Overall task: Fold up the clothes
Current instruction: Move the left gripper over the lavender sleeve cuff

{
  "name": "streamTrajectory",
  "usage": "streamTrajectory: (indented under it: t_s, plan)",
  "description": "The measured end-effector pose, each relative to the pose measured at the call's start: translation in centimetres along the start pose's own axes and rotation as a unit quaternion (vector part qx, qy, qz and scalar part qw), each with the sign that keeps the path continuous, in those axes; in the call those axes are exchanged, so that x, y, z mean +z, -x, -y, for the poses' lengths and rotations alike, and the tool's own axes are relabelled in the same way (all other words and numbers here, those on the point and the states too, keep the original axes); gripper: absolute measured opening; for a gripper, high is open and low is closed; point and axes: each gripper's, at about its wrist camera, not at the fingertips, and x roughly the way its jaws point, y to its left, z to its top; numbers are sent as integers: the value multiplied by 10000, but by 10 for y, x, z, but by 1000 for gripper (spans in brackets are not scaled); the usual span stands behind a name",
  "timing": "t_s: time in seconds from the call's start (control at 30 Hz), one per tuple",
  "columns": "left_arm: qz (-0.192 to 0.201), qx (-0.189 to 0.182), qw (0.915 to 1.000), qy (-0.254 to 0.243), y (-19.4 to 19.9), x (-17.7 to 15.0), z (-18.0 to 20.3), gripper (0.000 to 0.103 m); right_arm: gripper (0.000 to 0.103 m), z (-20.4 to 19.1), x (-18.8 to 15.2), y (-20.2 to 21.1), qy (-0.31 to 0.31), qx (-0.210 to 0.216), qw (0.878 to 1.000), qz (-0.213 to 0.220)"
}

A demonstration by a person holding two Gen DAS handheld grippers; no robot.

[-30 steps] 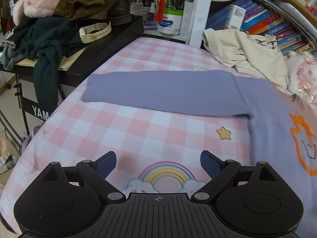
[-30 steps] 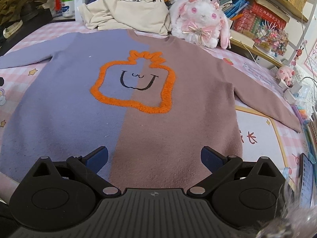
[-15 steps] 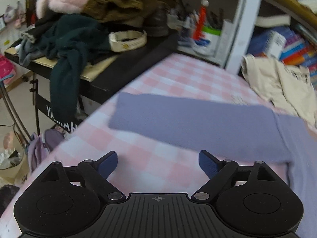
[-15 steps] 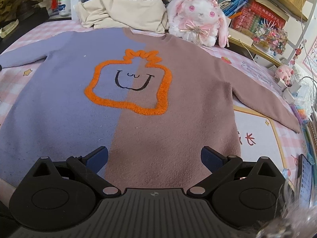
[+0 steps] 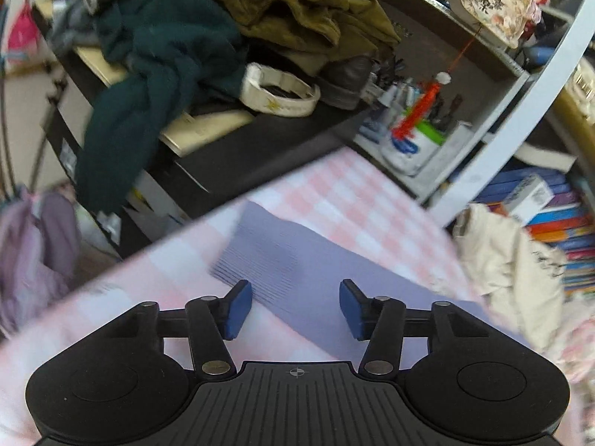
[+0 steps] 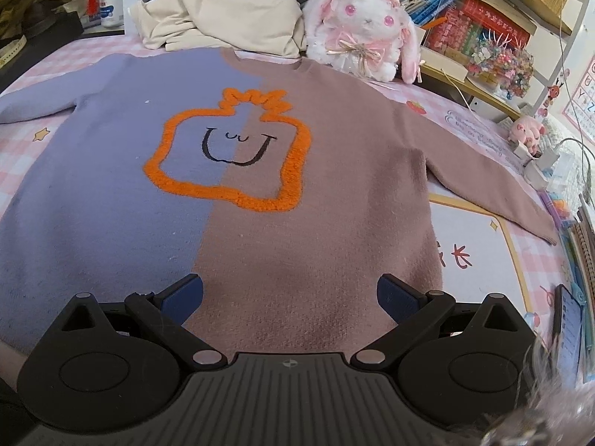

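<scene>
We see a white tub [image 5: 411, 148] of pens on the shelf at the left. Our left gripper [image 5: 295, 308] is closing, the lilac sleeve [image 5: 282, 260] between its jaws but not pinched. The sweater [image 6: 230, 186] lies flat on the checked sheet [image 6: 22, 148]; our right gripper [image 6: 290, 293] gapes above its hem. Beyond are a cream garment [image 6: 230, 15] and a plush rabbit [image 6: 364, 33].

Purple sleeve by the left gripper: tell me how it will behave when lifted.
The purple sleeve will probably flop and drape, since it lies flat and limp on the checked bedspread. It looks like soft, fuzzy knit, so likely light and not slippery. The left gripper, closing over its cuff end, would likely drag the sweater body along.
</scene>
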Motion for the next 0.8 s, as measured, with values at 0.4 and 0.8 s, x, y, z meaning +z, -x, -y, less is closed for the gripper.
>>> streamTrajectory:
  t_s: [0.4,0.8]
  plan:
    - [311,782,9933,-798,-5,19,6,51,101,3,-1,1,31,-52,10000,12]
    - [-143,-671,9967,442,-24,7,6,50,101,-2,-1,2,150,-29,9999,39]
